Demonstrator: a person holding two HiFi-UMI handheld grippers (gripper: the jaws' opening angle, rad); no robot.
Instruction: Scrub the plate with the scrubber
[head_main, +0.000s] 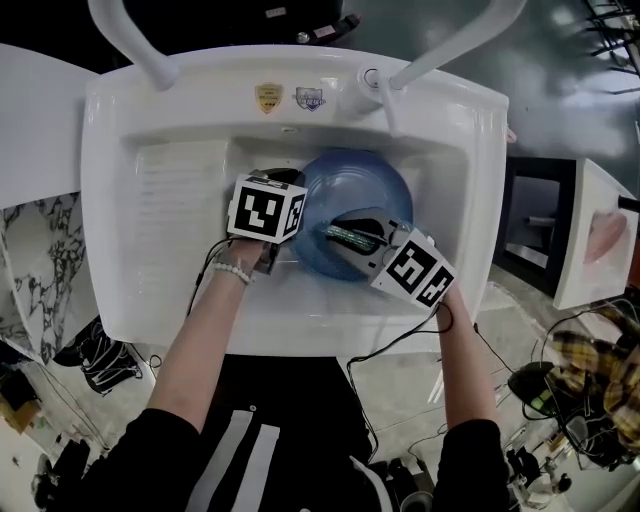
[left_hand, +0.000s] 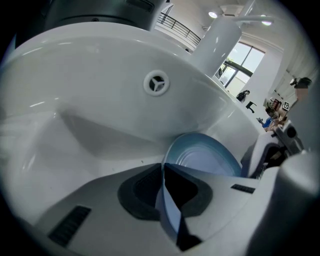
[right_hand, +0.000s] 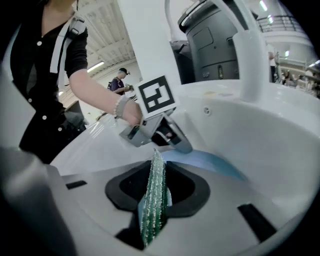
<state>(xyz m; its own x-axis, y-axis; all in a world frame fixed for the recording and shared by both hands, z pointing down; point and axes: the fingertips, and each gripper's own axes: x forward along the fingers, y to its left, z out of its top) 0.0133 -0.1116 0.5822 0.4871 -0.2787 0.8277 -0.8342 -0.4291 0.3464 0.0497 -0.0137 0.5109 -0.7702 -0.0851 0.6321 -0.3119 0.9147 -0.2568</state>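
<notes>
A blue plate (head_main: 355, 200) stands tilted in the white sink (head_main: 180, 190). My left gripper (head_main: 285, 235) is shut on the plate's left rim; in the left gripper view the thin blue plate edge (left_hand: 167, 210) runs between the pads, with the plate face (left_hand: 207, 157) beyond. My right gripper (head_main: 350, 240) is shut on a green scrubber (head_main: 350, 237), held over the plate's lower part. In the right gripper view the scrubber (right_hand: 154, 200) stands on edge between the pads, with the plate (right_hand: 210, 162) and the left gripper (right_hand: 160, 132) just ahead.
A white faucet (head_main: 440, 45) arcs over the sink's back rim, and a second white arm (head_main: 135, 40) stands at the back left. The overflow hole (left_hand: 156, 83) sits in the sink's far wall. Cables hang off the front edge.
</notes>
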